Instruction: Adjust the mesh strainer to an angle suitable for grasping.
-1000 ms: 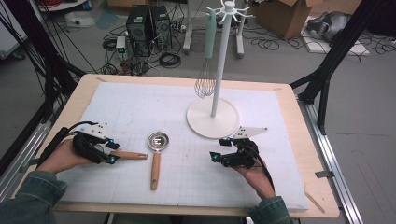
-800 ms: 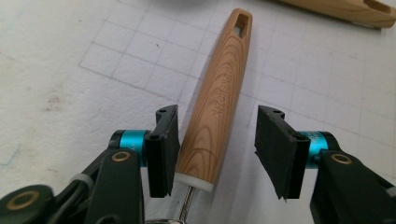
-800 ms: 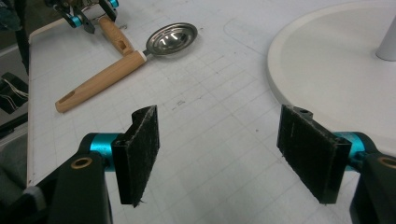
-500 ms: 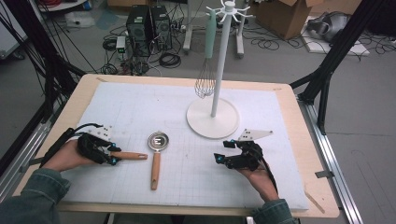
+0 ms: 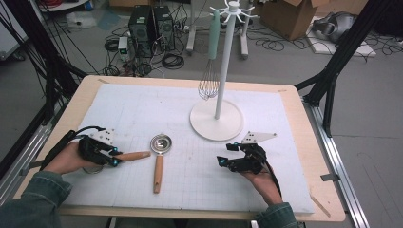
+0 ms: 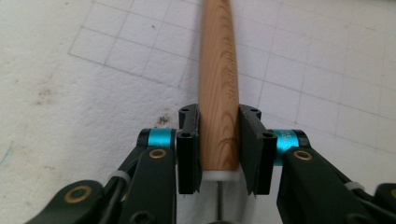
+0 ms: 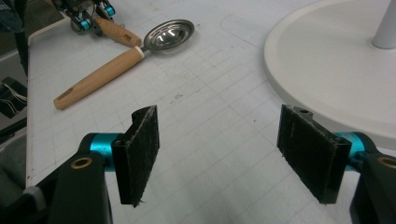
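The left hand-held gripper (image 5: 113, 158) has just been closing its jaws, and in the left gripper view both pads now sit against the wooden handle (image 6: 218, 88) of a utensil lying flat at the near left of the desk (image 5: 285, 97). So the grasp looks made, the lift not yet. A strainer (image 5: 160, 153) lies just to its right. The right hand-held gripper (image 5: 227, 154) hangs open and empty near the white stand (image 5: 217, 118), where a whisk (image 5: 210, 71) already hangs; hanging the rest is probably left
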{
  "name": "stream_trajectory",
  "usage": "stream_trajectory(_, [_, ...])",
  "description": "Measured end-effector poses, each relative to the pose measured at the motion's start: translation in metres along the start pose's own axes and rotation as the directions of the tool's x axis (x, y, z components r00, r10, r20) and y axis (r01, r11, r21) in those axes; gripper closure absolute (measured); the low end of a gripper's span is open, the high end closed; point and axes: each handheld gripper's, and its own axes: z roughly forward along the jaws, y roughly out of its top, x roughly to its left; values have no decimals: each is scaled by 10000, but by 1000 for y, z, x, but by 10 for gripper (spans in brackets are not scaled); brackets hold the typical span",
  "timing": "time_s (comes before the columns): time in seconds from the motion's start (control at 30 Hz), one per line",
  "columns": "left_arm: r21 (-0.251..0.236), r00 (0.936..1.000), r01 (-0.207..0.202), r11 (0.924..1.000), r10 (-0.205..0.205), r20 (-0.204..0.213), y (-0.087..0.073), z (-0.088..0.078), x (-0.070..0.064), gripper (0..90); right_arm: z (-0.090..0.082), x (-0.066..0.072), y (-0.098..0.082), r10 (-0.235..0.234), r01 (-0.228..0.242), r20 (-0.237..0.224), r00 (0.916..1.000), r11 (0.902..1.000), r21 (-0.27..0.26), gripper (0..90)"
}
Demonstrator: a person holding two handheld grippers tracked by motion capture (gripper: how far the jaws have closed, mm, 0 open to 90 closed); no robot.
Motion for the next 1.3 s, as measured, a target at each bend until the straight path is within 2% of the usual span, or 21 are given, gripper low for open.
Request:
stream_trajectory(0.37, [133, 9999, -5, 9999, 3, 133, 0, -2, -1, 702, 4, 1, 2, -42, 42, -53, 10000, 10000, 45, 291])
stream_trajectory(0.87, [-442, 9998, -169, 9989, 173, 77, 8, -16, -9, 702, 12, 6, 7, -123, 125, -281, 9995, 9999, 76, 291])
stream_trajectory(1.3, [-980, 9994, -313, 9947, 328, 137, 21, -20, -14, 702, 16, 13, 16, -104, 94, -527, 9986, 9998, -183, 282])
